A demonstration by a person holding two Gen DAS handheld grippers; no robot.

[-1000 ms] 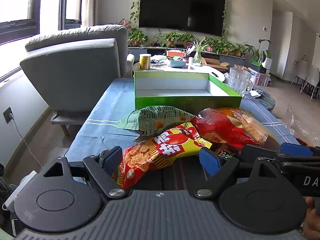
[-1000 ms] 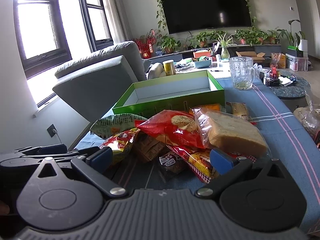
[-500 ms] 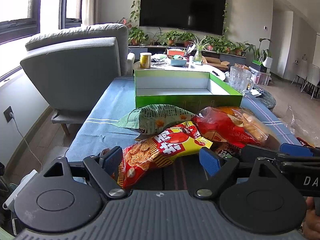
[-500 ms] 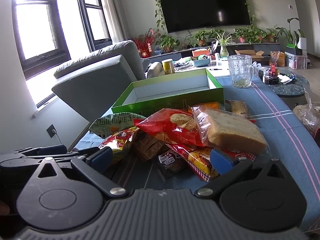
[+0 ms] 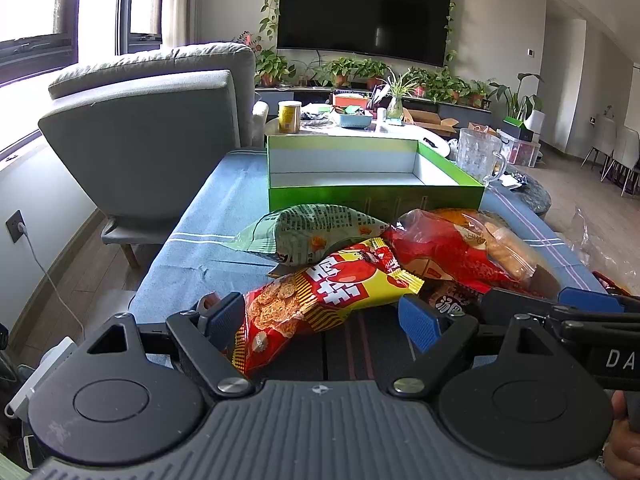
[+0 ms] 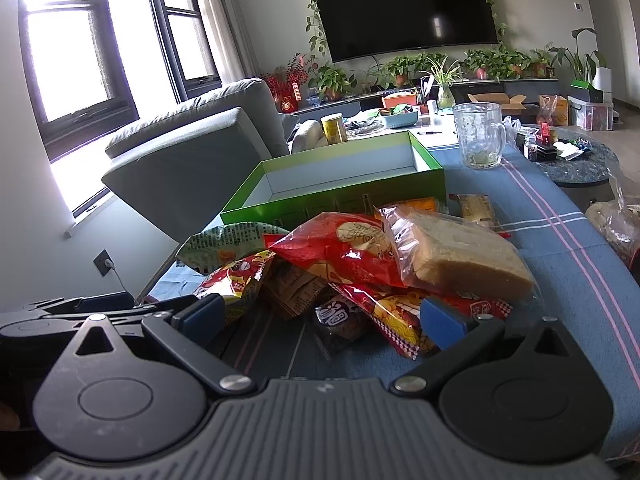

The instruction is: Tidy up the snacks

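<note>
Opening step of the sort, by the look of it: green box (image 5: pixel 372 196) at the far side of the blue striped cloth (image 5: pixel 208 248) empty inside, white floor bare, every packet heaped in front of it. Left gripper (image 5: pixel 324 316) low at the near edge of the heap, jaws spread wide, gripping nothing, its blue pads (image 5: pixel 418 322) either side of the red-and-yellow cracker packet (image 5: pixel 320 292); near end of that packet already lying between them, so probably the first pick. Next move, judged from this: close on the crimped near end, lift clear of the neighbours, carry forward over the box's near wall and let go inside. Right gripper (image 6: pixel 324 316) likewise open and empty, at the heap's right side, a small dark wrapped snack (image 6: pixel 340 318) nearest between its pads (image 6: pixel 442 322). Heap itself a loose overlap: pale green puffed bag (image 5: pixel 312 232) at the back left just short of the box wall, glossy red bag (image 6: pixel 340 248) in the middle, clear bag with a pale brown cake block (image 6: pixel 460 260) resting on top at the right, brown paper packet (image 6: pixel 292 284) tucked underneath. Slippery, air-filled film throughout, likely to slide or drag a neighbour along on lifting.
</note>
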